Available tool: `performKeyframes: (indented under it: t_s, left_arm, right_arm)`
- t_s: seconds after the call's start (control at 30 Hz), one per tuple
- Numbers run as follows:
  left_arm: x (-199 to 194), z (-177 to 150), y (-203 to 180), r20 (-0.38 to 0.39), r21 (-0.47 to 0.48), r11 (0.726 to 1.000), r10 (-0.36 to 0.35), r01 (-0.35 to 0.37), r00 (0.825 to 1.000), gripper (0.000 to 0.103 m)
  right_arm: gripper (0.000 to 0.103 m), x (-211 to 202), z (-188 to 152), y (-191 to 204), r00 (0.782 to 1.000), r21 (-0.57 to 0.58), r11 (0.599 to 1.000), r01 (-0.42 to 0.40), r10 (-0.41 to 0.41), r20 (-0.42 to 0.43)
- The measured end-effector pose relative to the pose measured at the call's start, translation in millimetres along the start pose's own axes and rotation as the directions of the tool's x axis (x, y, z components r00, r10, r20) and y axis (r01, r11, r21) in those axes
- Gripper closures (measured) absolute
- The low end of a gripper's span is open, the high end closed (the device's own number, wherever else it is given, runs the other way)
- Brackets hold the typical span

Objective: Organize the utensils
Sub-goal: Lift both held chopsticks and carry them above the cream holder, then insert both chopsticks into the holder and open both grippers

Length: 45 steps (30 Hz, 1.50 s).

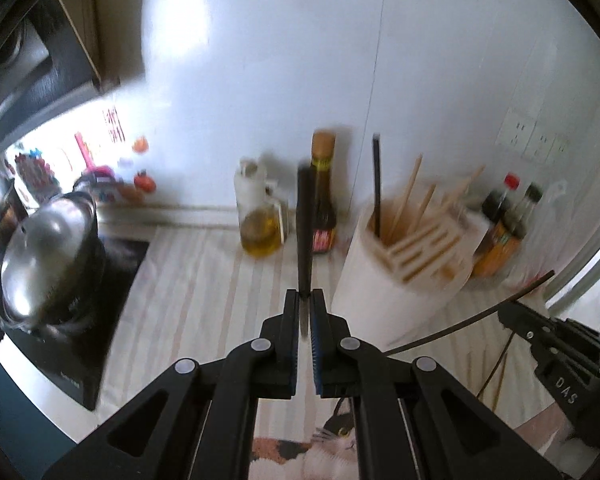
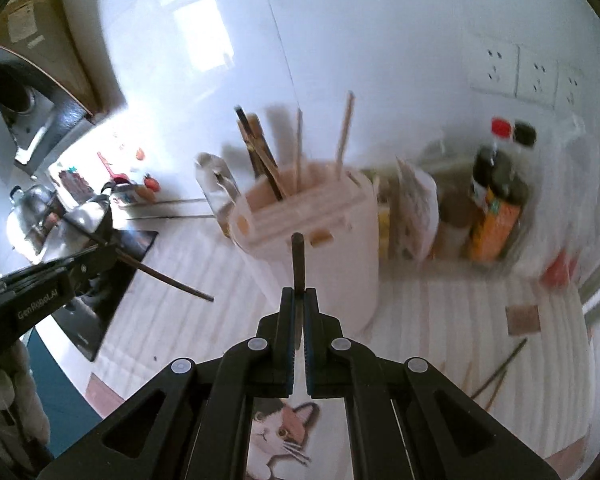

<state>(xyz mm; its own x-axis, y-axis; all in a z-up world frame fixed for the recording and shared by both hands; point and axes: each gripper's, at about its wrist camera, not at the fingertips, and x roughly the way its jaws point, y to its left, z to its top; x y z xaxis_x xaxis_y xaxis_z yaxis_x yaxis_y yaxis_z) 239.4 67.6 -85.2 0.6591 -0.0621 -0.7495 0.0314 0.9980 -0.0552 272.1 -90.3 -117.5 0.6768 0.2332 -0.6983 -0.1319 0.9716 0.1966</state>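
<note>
Both tongs pinch dark chopsticks pointing straight ahead.

left hand-held gripper: black, blue pads, grey rivets | right hand-held gripper: same

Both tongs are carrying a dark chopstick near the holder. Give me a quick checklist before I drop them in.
1. Left tongs shut on dark chopstick: ok.
2. Right tongs shut on its chopstick: ok.
3. Utensil holder upright: ok.
4. Free room in holder's round opening: ok.
5. Right chopstick over the opening: not ok, short of the rim.
6. Loose chopsticks on the counter: not ok.
</note>
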Motion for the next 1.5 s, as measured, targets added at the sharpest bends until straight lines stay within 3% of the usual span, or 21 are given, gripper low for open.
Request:
performKeyframes:
  t_s: [0.43,0.7,1.07,1.33,1.5]
  left_arm:
    - [-51.6,57.9,-17.0,0.086,-0.001,0.996,-0.091,0.091,0.992,0.101]
    - [-56.0,111.3,-34.3,0.146,0.007,0.991,-0.134,0.135,0.98,0.101]
    - [9.0,152.1,-56.2,0.082,0.031,0.993,-0.114,0.111,0.99,0.101]
    - [40.7,148.5,-42.6,0.024,-0.013,0.995,-0.097,0.097,0.995,0.101]
    - [49.2,142.9,-35.7,0.011,-0.037,0.999,-0.037,0.037,0.999,0.095]
  right_arm:
    - [0.101,-74.7,74.5,9.7,0.986,-0.058,0.992,-0.114,0.12,0.112]
    - [0.101,-91.4,136.3,7.7,0.979,-0.11,0.99,-0.088,0.107,0.172]
    - [0.101,-33.5,208.9,-5.1,0.981,-0.097,0.995,-0.031,0.049,0.187]
    - [0.101,23.9,199.1,-12.7,0.996,-0.095,0.995,-0.027,0.035,0.084]
    - [0.101,56.6,188.1,-22.7,0.999,-0.068,0.997,-0.046,0.046,-0.002]
